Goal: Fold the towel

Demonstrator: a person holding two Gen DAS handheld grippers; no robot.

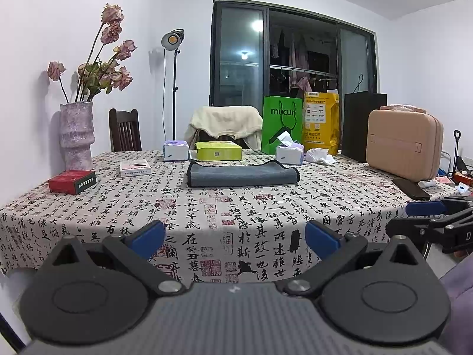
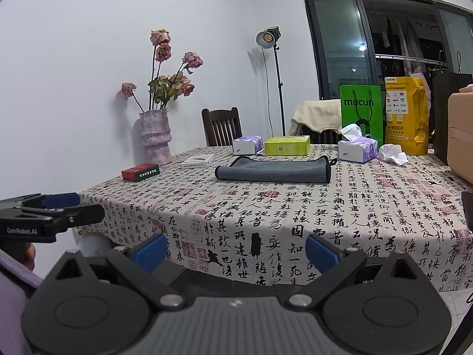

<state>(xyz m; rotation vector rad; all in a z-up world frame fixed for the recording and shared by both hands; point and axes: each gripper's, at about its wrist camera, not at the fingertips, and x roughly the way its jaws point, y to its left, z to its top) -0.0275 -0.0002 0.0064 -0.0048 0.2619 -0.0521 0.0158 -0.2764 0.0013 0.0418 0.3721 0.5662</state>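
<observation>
A grey towel with dark trim lies folded in a flat strip on the far middle of the table; it also shows in the right wrist view. My left gripper is open and empty, held well back off the table's near edge. My right gripper is open and empty, also back from the near edge. The right gripper shows at the right edge of the left wrist view, and the left gripper at the left edge of the right wrist view. Neither touches the towel.
The table has a calligraphy cloth. Behind the towel stand a green box, two tissue packs, a green bag and a yellow bag. A red box, white box and vase are left; a beige case and phone right.
</observation>
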